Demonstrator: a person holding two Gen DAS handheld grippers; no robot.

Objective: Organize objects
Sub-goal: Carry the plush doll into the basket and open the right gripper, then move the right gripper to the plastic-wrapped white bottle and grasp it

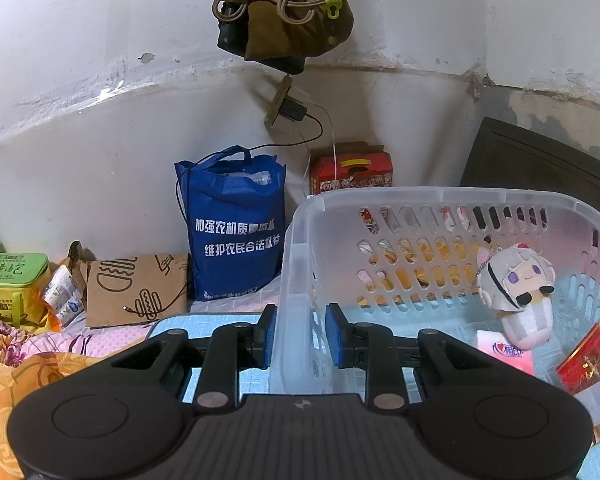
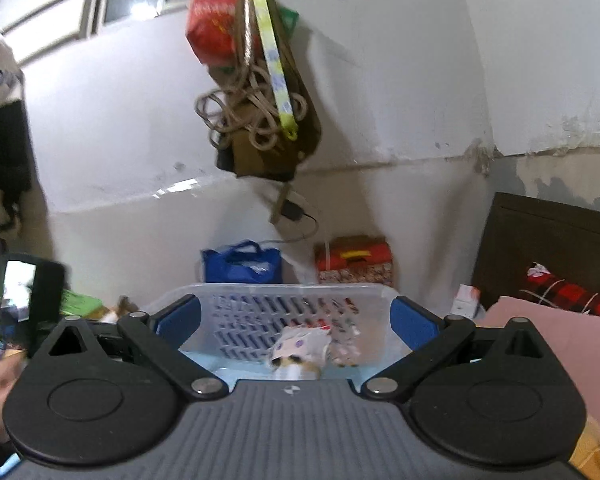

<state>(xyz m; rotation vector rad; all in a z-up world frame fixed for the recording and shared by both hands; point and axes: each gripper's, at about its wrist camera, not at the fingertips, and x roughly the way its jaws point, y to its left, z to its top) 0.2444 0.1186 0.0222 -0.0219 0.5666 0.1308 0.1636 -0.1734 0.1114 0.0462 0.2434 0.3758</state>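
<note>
left claw (image 1: 301,334) pinching near wall of translucent white perforated plastic basket (image 1: 452,196) | right claw (image 2: 296,318) spread, empty | grey-haired plush doll (image 2: 300,348) inside basket, 6 o'clock of right claw, nearer it

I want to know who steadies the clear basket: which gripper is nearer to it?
Left. The left gripper is clamped on the basket's near wall; the right gripper hangs open in front of the basket, touching nothing.

Dim, cool indoor light. Left wrist view sharp; right wrist view motion-blurred. Glare streak on wall (image 1: 100,96) left of hanging bundle (image 1: 276,12). Fisheye bending, corners vignetted.
</note>
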